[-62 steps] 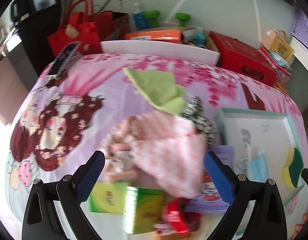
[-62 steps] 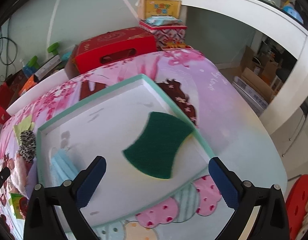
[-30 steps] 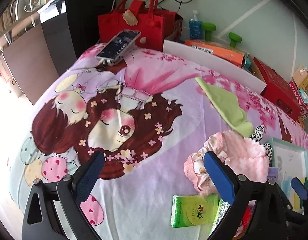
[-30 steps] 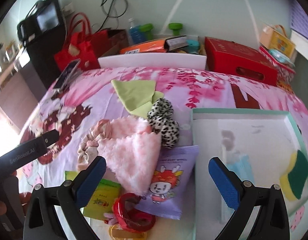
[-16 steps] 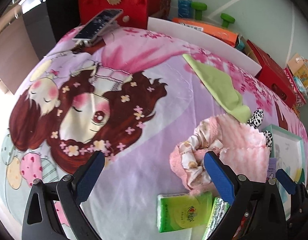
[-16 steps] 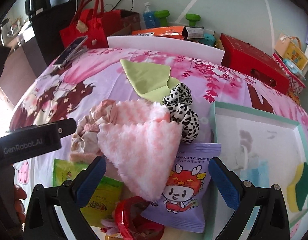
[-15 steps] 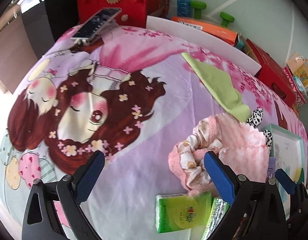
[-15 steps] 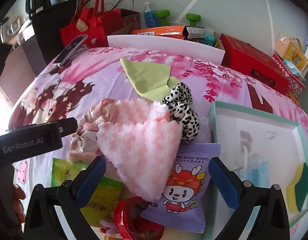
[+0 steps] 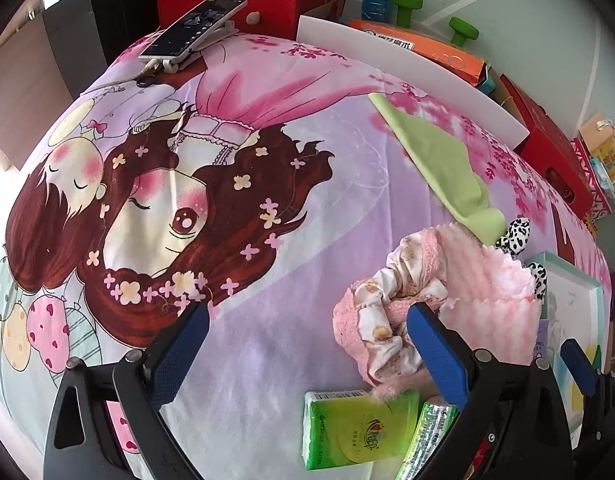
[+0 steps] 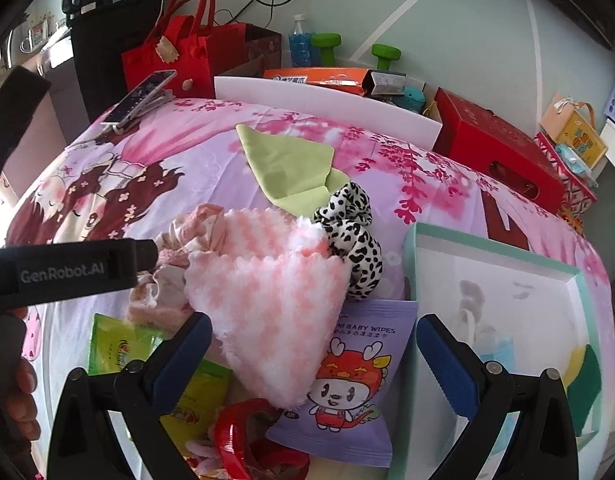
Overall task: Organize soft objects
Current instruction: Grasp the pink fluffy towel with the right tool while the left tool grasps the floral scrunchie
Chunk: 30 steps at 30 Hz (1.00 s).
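Two claws are hovering over a desk covered in a pink cartoon-print cloth [image 10: 211, 168]. The right claw [image 10: 313, 354] is gaping wide and holding nothing; so is the left claw [image 9: 307, 340].

Nearest are two green tissue packs [image 10: 115, 348] and one purple baby-wipes pouch [image 10: 355, 384]. Just beyond, one fluffy pink-and-white cloth [image 10: 267, 292] is lying ahead of the right claw and slightly to its left, its long axis running toward that claw, which looks the better aligned of the two. One pale pink scrunchie [image 10: 175, 256] is touching it on the left, one leopard-print scrunchie [image 10: 351, 240] on the right. The white teal-rimmed tray [image 10: 495, 256] is sitting to the right. Farthest is one lime-green cloth [image 10: 291, 164].
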{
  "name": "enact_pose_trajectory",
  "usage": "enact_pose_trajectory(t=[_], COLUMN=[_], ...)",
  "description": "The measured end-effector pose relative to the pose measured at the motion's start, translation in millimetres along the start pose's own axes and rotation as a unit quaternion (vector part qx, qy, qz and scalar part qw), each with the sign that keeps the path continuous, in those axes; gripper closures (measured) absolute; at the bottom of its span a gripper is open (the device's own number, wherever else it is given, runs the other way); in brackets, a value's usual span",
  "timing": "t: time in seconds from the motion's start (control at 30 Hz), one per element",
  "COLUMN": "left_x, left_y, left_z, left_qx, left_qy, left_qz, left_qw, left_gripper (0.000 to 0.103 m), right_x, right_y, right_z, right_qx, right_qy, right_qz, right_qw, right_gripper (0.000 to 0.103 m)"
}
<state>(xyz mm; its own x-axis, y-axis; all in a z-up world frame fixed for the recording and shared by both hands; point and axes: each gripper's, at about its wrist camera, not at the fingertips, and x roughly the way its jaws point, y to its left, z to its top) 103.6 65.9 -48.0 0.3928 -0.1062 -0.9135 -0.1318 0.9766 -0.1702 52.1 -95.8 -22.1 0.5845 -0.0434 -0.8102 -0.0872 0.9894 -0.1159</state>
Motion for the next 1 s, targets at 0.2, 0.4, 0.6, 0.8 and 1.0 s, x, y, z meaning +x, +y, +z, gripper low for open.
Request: enact_pose_trajectory(t=[0.2, 0.4, 0.6, 0.8, 1.0], left_x=[1, 4, 5, 7, 15], left_y=[-1, -1, -7, -19, -27], left_z=[0, -1, -1, -3, -4], left_qx=[-0.001, -0.002, 0.009, 0.029, 0.036], left_qy=[0.005, 0.010, 0.010, 0.017, 0.031], left_qz=[-0.007, -0.005, -0.010, -0.025, -0.041], left_qw=[1.0000, 0.9999, 0.9999, 0.9991, 0.9980], left_gripper=[0.004, 0.004, 0.004, 0.021, 0.041], right_x=[-6, 4, 8, 13, 16], right_y=[9, 18, 22, 23, 23], right_z=[2, -3, -4, -6, -7], right_qx=[-0.023, -0.043, -0.053, -0.051, -0.046], right_qy=[-0.015, -0.006, -0.004, 0.012, 0.022], right_qz=[-0.005, 0.001, 0.005, 0.010, 0.018], right_qw=[1.000, 0.999, 0.999, 0.999, 0.999], right_gripper=[0.000, 0.000, 0.020, 0.044, 0.062])
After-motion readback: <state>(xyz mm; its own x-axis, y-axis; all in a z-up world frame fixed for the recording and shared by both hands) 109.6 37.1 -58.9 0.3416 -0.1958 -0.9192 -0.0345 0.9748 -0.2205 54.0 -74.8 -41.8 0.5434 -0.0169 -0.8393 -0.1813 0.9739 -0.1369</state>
